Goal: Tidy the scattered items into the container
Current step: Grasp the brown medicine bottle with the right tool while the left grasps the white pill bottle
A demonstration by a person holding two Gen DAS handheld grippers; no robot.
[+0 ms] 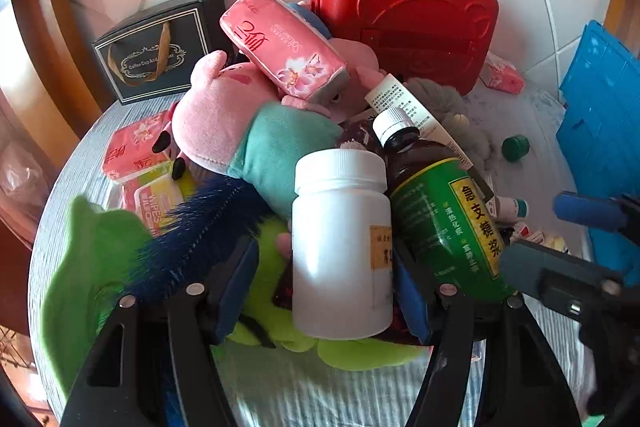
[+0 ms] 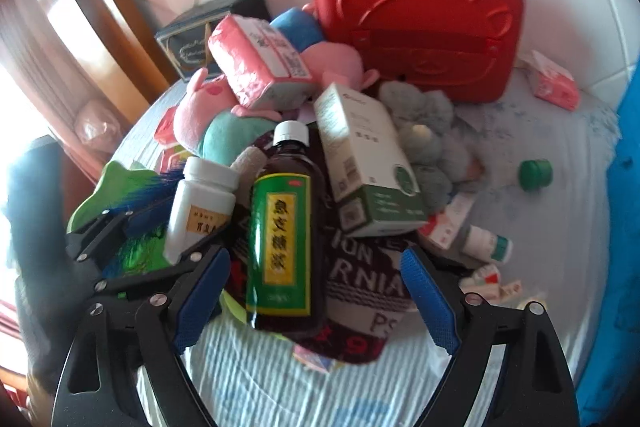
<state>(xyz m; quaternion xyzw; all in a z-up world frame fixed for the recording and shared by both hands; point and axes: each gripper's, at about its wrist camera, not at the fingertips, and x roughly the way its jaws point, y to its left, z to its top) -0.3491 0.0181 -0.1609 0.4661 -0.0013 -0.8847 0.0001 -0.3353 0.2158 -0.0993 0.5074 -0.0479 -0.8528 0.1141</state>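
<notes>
Left tool [image 1: 324, 291] sits around the white bottle [image 1: 342, 247] – blue pads either side of it, but whether they actually press on it, can't tell from here. Right tool [image 2: 316, 295] is released, jaws spread wide around the bottom of the dark syrup bottle [image 2: 284, 227] with the green label, not touching it. Both bottles lie on top of a messy pile on the striped tabletop [image 2: 280, 379] (pink plush pig [image 1: 224, 115], tissue pack [image 1: 280, 47], green plush [image 1: 96, 255], a white-and-green box [image 2: 364, 159], a dark printed cloth [image 2: 360, 287]). Red case [image 2: 416, 27] stands upright at the back – the blue crate [image 1: 600, 107] is off at the right edge. A small green cap [image 2: 534, 173] lies alone.
</notes>
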